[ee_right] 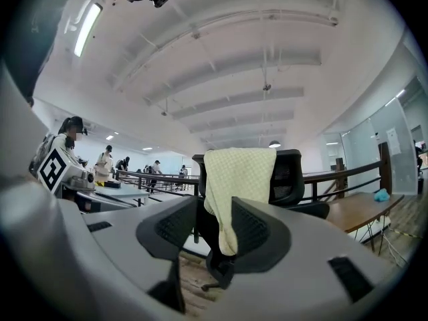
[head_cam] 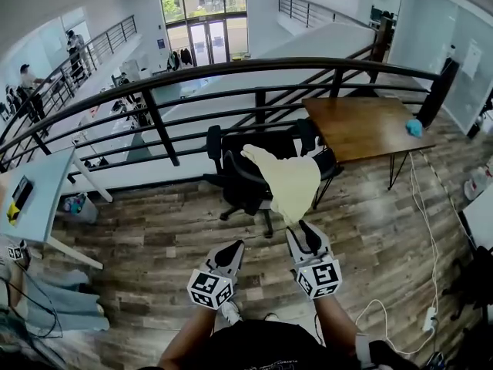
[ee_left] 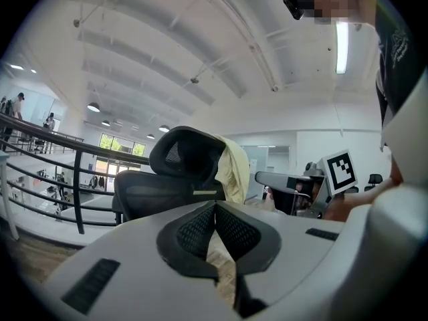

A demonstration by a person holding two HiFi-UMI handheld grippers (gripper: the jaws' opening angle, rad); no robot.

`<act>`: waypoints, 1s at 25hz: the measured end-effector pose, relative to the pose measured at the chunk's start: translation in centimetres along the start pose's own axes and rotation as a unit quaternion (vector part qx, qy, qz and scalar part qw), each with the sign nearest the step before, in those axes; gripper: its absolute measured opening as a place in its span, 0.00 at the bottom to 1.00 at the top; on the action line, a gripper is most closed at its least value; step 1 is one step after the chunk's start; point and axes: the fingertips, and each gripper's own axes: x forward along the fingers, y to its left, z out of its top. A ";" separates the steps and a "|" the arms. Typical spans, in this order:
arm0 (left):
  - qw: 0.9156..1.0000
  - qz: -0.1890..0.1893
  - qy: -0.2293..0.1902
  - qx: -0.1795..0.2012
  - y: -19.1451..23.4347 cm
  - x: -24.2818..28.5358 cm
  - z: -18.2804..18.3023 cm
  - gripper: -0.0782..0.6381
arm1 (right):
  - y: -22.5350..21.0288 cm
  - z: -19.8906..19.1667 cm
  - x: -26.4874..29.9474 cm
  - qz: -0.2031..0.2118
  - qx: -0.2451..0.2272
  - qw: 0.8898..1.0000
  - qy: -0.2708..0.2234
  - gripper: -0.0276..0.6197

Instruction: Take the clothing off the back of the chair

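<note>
Cloth (head_cam: 289, 179) draped over chair (head_cam: 243, 183) back; both grippers level in front of it.

Head view: the pale yellow cloth covers much of the black backrest, and its lower end hangs down toward the person. Hands are hidden behind the marker cubes, and the forearms are cut off at the lower edge. The right gripper (head_cam: 302, 228) points level at the hanging end with its jaws a little apart. In the right gripper view the cloth shows in the gap, but pad contact can't be made out and no grip is seen. The left gripper (head_cam: 235, 247), just beside it, is also level, with its jaw tips together and nothing between them. The chair stands near the railing (head_cam: 254, 68), beside the wooden desk (head_cam: 362, 126).
</note>
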 end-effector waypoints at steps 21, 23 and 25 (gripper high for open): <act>1.000 -0.012 -0.017 -0.020 3.2 1.7 1.0 0.13 | -3.8 1.8 5.5 -0.069 0.017 0.997 -0.004 0.59; 1.000 -0.010 -0.015 -0.019 3.5 1.5 1.0 0.13 | -3.9 1.6 6.0 -0.068 0.024 0.997 -0.006 0.59; 1.000 -0.005 -0.014 -0.020 3.9 1.2 1.0 0.13 | -4.0 1.6 6.4 -0.069 0.028 0.997 -0.007 0.58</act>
